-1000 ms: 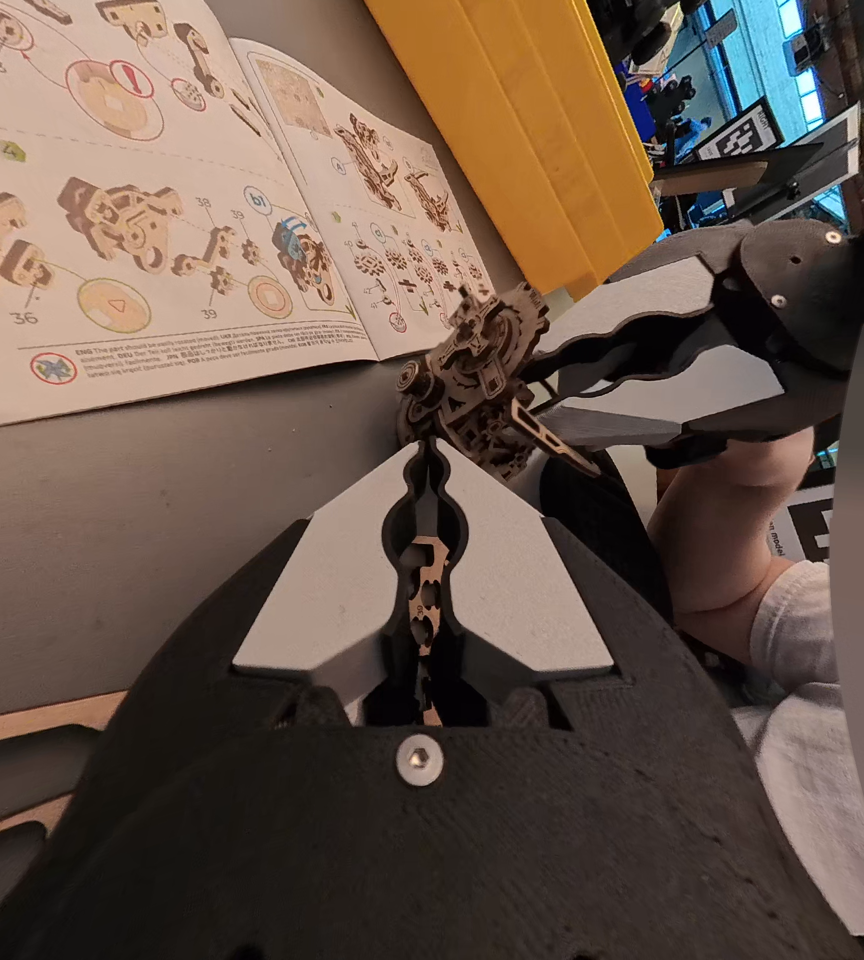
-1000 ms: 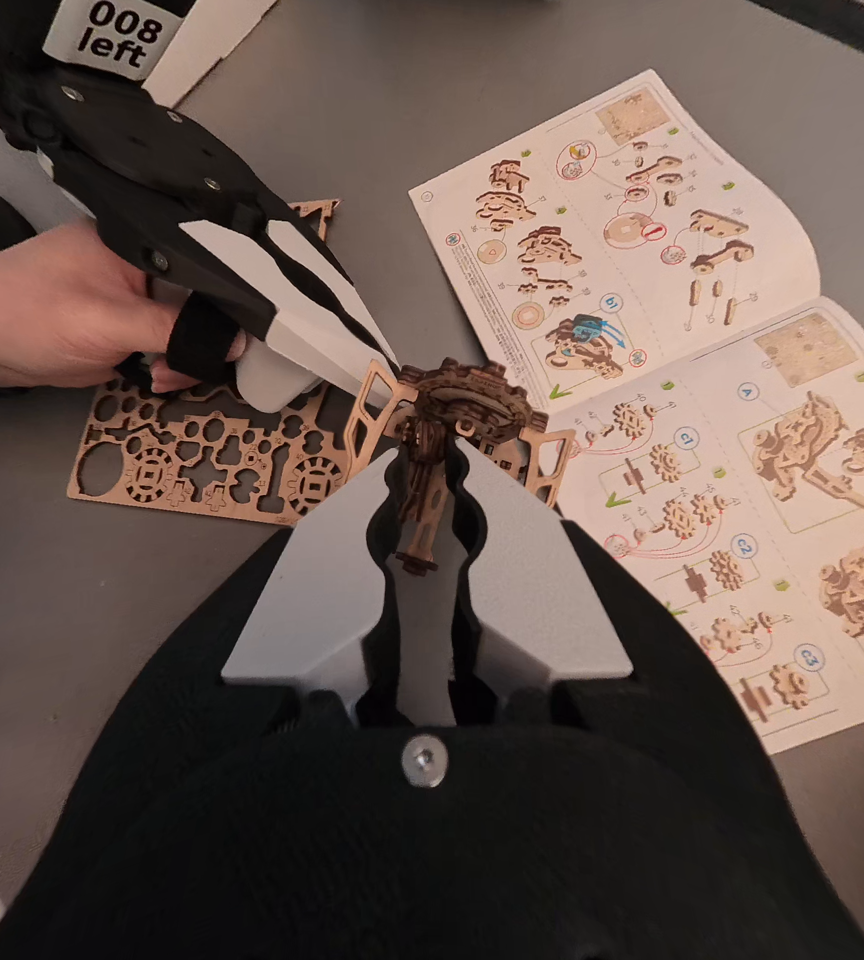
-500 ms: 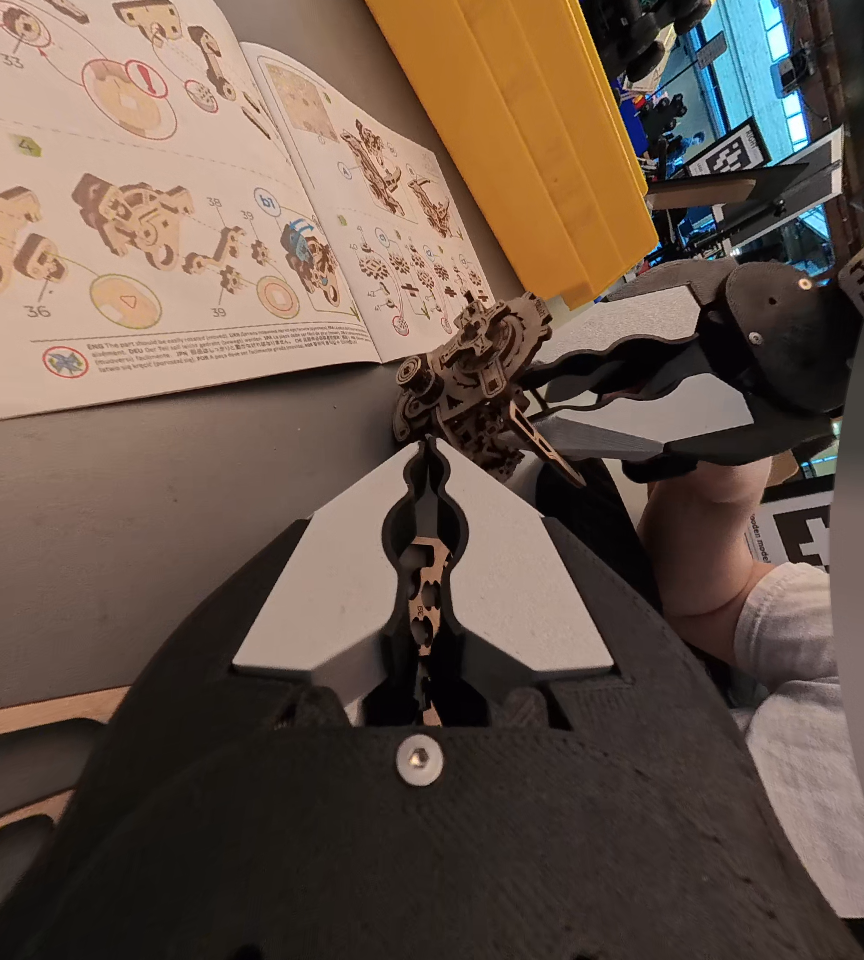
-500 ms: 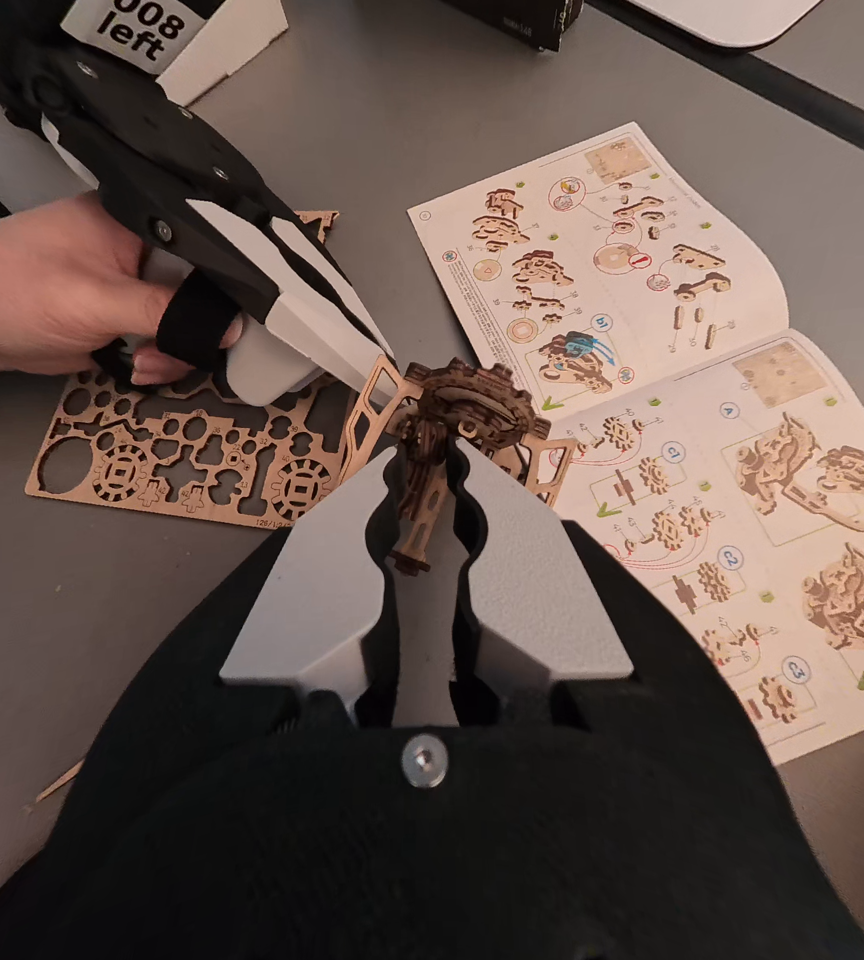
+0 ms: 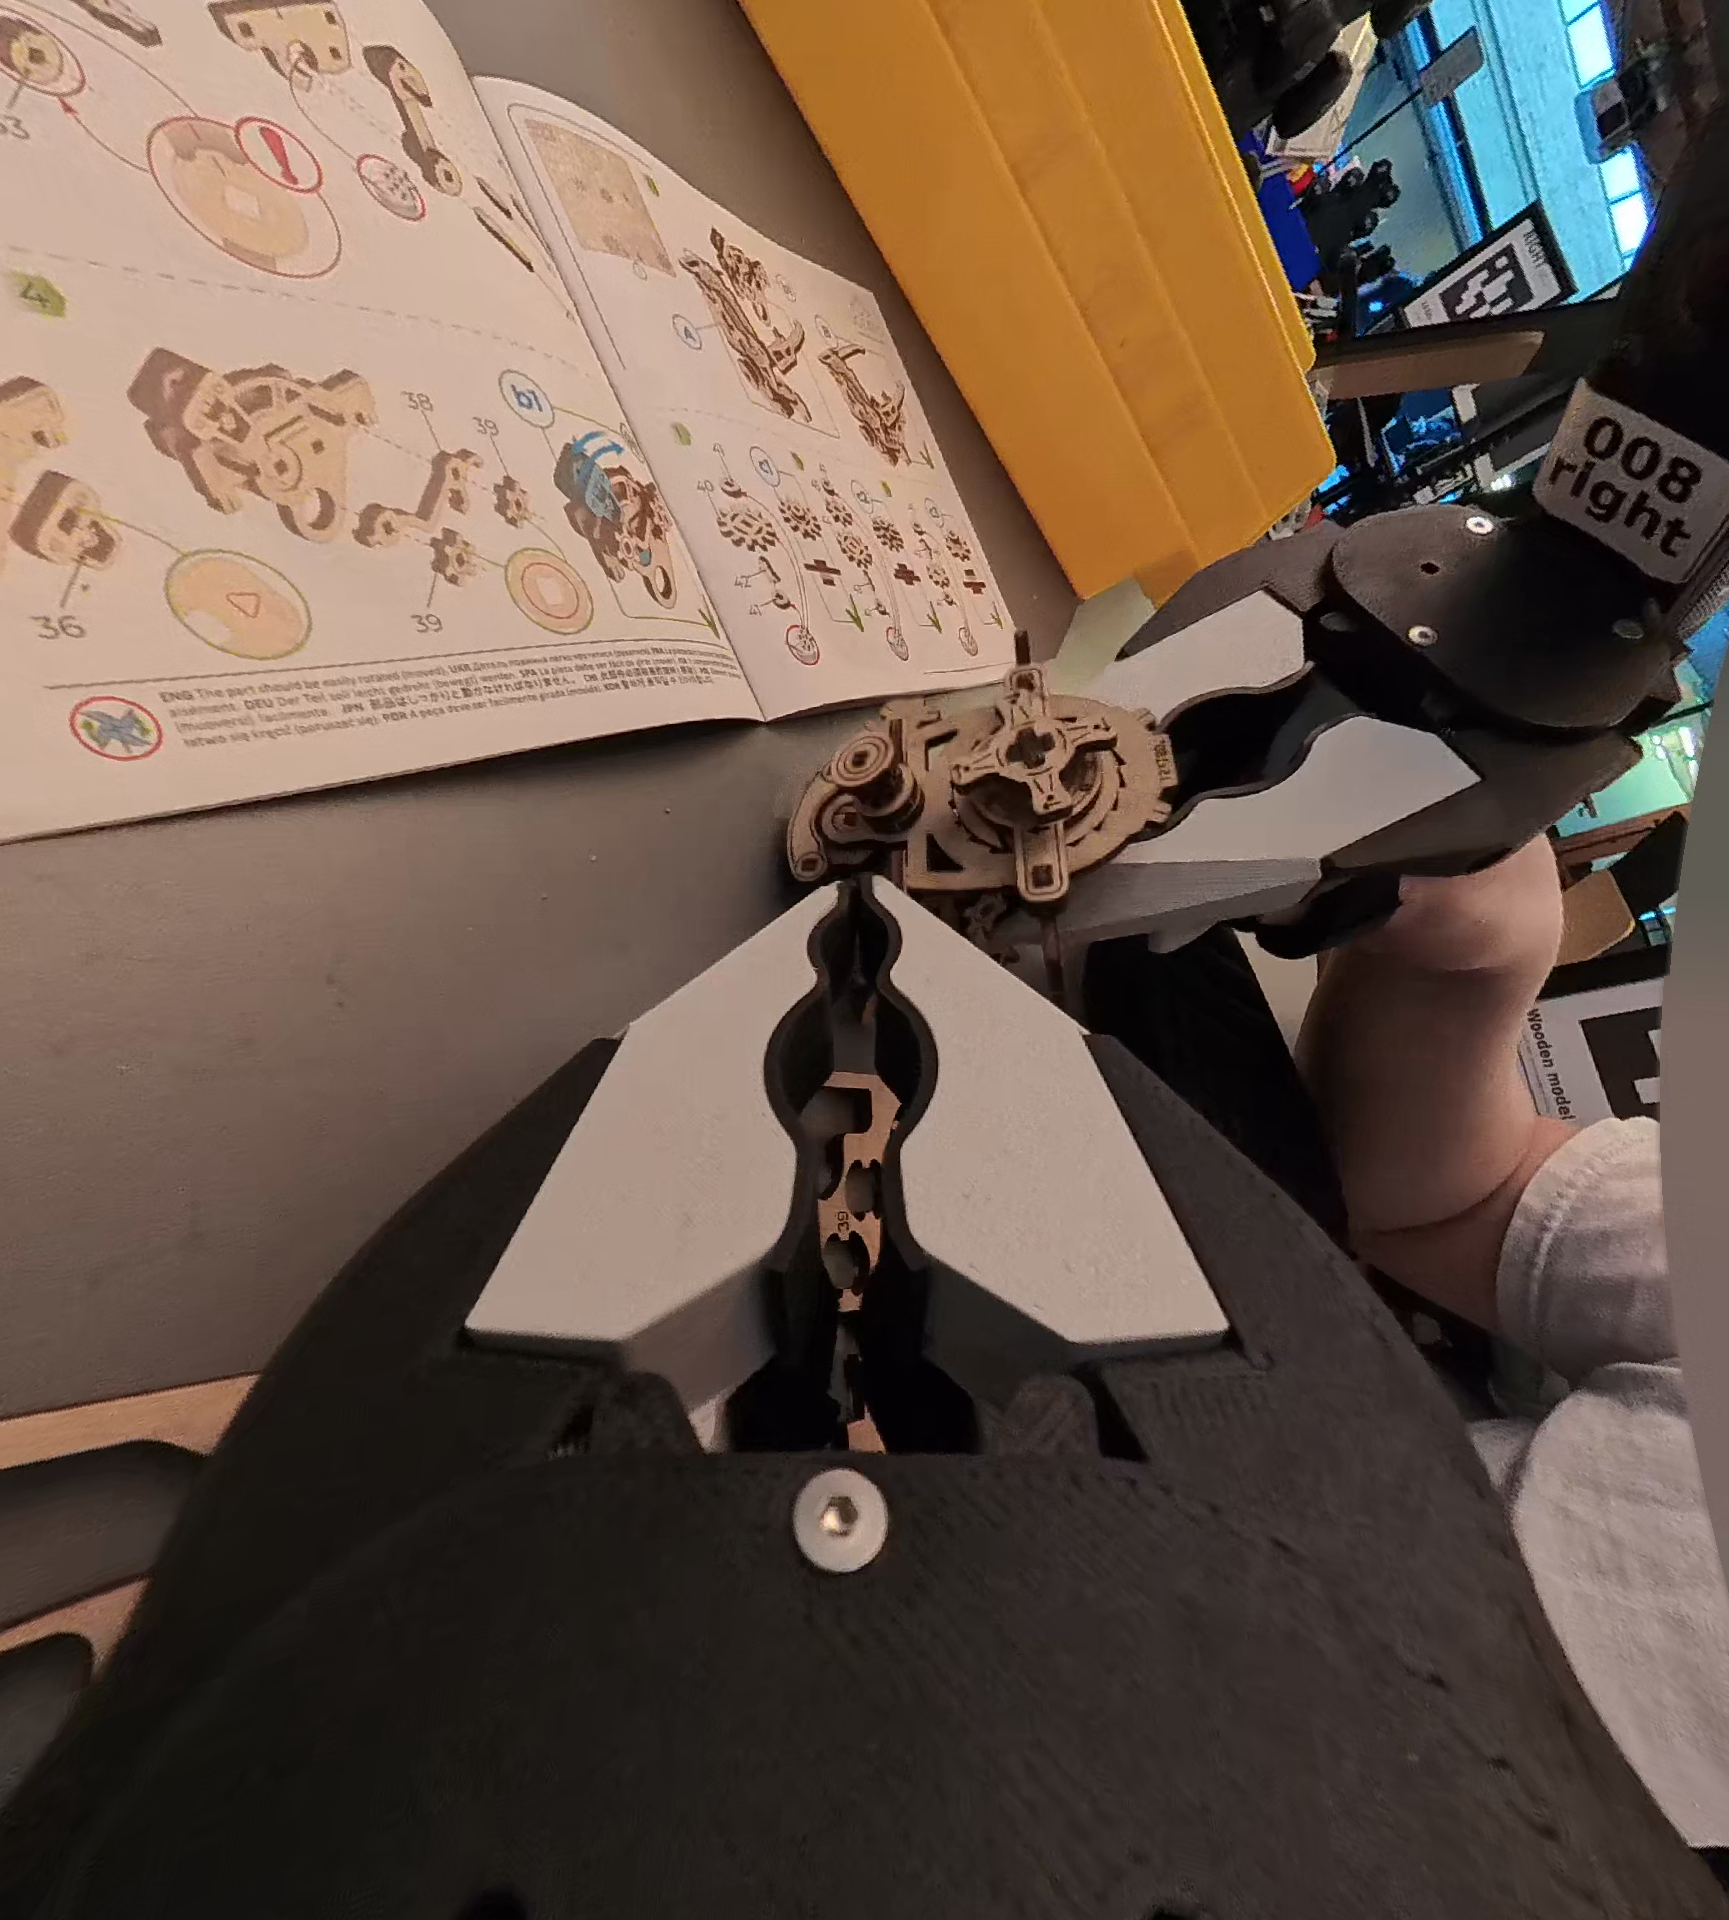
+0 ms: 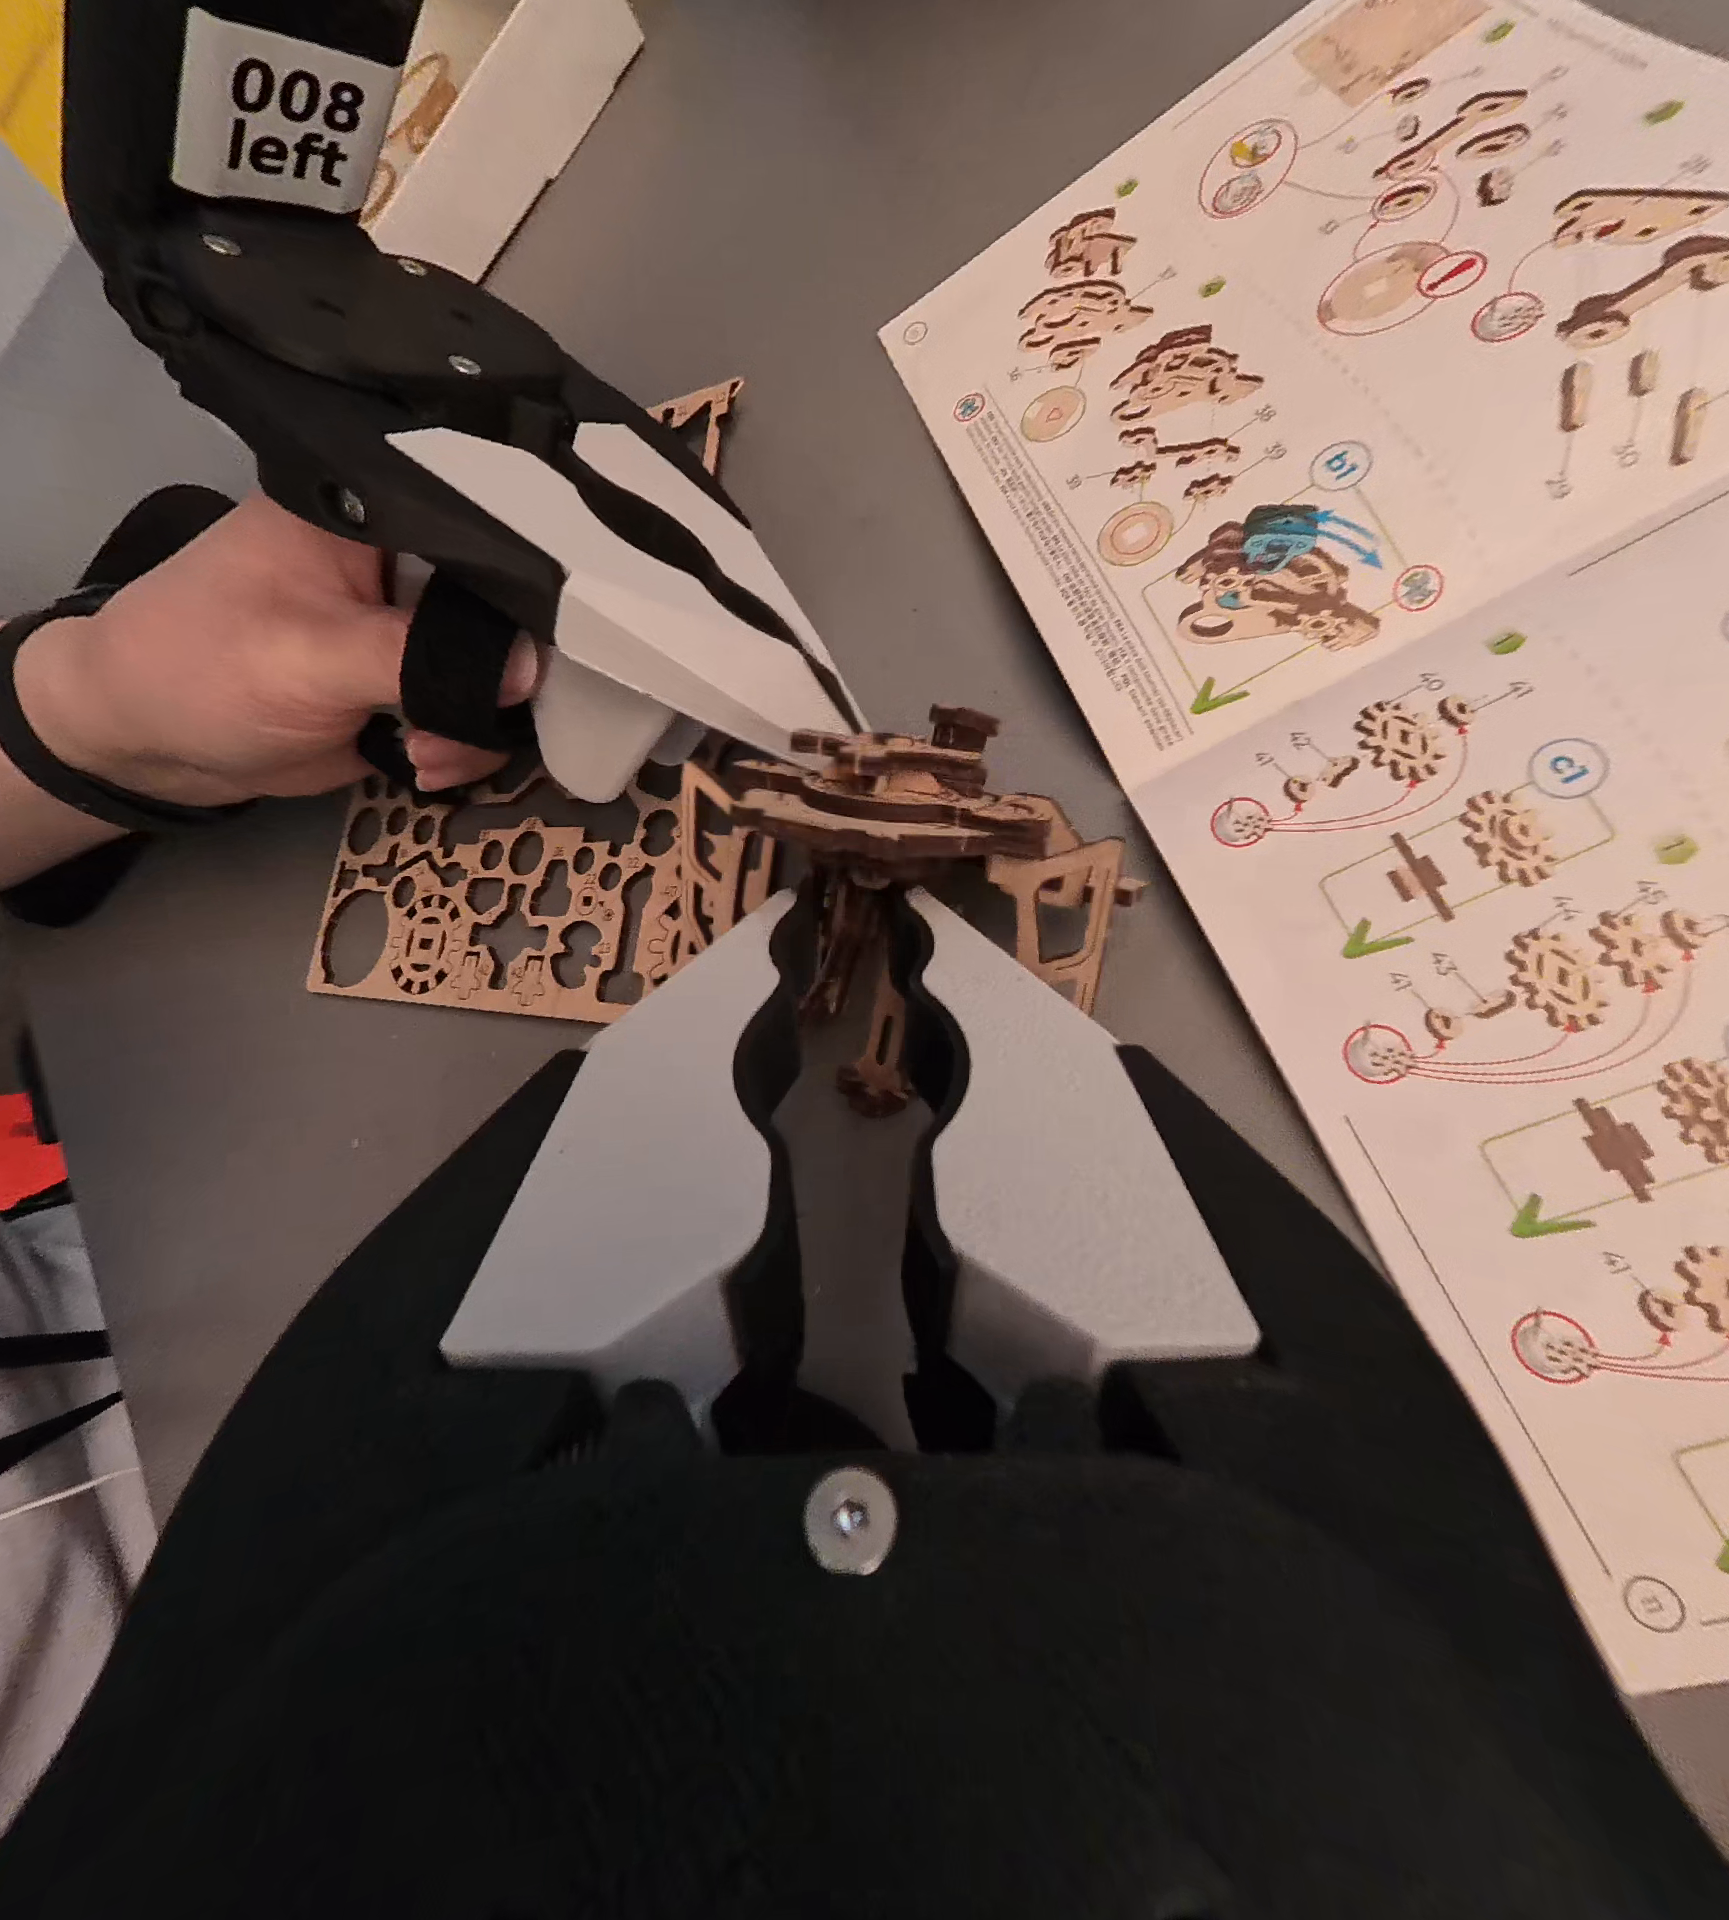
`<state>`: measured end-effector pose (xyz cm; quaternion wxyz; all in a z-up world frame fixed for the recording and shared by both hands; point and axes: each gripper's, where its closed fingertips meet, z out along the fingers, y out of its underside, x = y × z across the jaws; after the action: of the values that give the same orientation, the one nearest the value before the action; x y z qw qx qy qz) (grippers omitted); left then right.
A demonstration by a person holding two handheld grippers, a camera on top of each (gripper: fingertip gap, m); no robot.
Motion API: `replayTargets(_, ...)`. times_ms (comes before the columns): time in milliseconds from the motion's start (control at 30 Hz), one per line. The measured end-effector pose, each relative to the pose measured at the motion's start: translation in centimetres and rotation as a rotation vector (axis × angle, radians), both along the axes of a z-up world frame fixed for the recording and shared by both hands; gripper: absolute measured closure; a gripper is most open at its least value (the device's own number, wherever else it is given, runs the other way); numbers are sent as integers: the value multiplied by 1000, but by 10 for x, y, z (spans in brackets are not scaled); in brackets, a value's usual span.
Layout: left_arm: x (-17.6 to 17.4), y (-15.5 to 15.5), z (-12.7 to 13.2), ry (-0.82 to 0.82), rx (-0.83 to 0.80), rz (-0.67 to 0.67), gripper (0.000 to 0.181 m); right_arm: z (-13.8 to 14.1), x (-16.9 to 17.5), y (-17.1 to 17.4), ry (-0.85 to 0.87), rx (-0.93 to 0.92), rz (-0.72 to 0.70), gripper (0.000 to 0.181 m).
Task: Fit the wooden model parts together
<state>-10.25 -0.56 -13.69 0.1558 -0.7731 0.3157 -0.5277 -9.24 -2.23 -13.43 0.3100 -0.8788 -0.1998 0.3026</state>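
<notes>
The wooden model [image 6: 881,800], a dark gear assembly with a flat disc on top, is gripped from below by my right gripper [image 6: 855,909], which is shut on its stem. In the left wrist view the model [image 5: 985,800] shows its cross-shaped hub, with the right gripper [image 5: 1099,800] holding it from the right. My left gripper [image 5: 855,888] is shut on a thin flat wooden piece [image 5: 852,1174] with holes, set deep between the fingers. Its tips [image 6: 824,732] touch the model's top edge from the left.
An open instruction booklet [image 6: 1462,623] lies on the grey table to the right. A punched-out wooden parts sheet [image 6: 486,914] lies under the left gripper. A yellow bin [image 5: 1047,260] stands behind the booklet. A cardboard box [image 6: 496,135] sits at the far left.
The right gripper has turned the model, so its disc now lies flat under the left gripper's tips and its hub faces the left camera. Both grippers stayed shut.
</notes>
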Motion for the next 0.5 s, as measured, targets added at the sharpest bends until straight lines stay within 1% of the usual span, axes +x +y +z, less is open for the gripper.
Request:
replayTargets(133,0,0,1,-4,0,-1,181,7,0,-3,-36,38,10,171)
replayTargets(267,0,0,1,-10,-9,4,181,8,10,-1,-166,91,-4,171)
replayTargets(400,-2,3,3,-27,-27,24,181,6,15,-2,-156,53,-13,171)
replayTargets(500,-6,5,16,-100,-39,45,181,10,19,-5,-142,54,-32,171)
